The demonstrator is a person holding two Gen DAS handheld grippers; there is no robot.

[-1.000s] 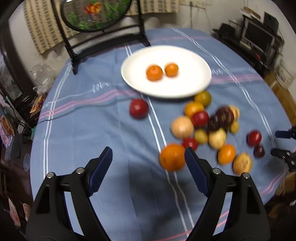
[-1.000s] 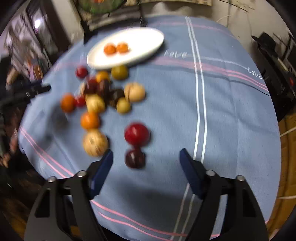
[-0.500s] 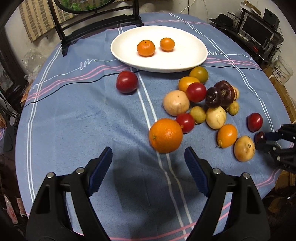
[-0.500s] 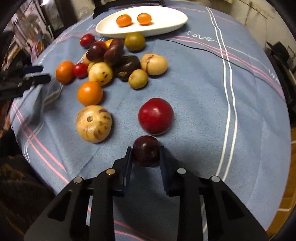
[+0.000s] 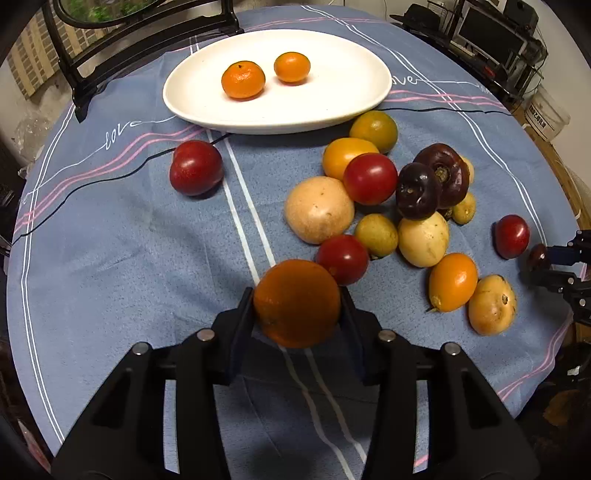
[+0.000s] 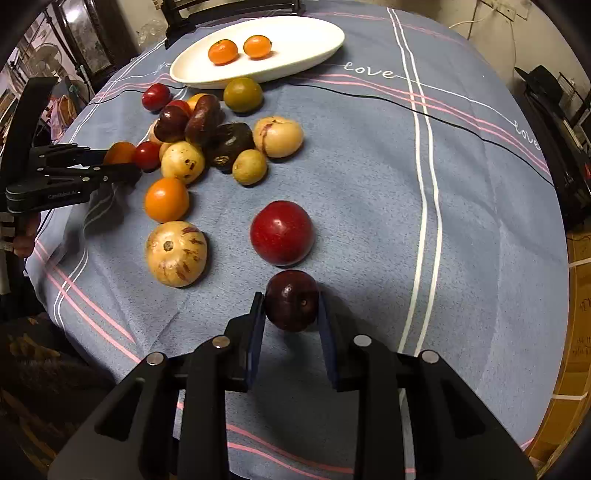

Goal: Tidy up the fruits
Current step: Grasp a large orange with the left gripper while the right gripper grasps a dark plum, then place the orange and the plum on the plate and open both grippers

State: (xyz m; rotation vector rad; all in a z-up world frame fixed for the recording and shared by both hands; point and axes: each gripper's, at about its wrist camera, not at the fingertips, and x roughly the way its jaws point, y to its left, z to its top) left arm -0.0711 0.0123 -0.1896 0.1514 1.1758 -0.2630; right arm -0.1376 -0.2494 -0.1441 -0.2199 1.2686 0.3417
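Note:
My left gripper is shut on a large orange near the table's front edge. My right gripper is shut on a small dark plum; it also shows in the left wrist view. A white oval plate at the back holds two mandarins. A heap of mixed fruits lies between the plate and the grippers. A red plum lies just ahead of the right gripper. A lone red fruit lies left of the heap.
A blue striped cloth covers the round table. A black stand rises behind the plate. A speckled yellow fruit lies left of the right gripper. Shelves with equipment stand beyond the table's right side.
My left gripper has moved forward and closed on the large orange. My right gripper, open a second ago, closed on the dark plum and still holds it.

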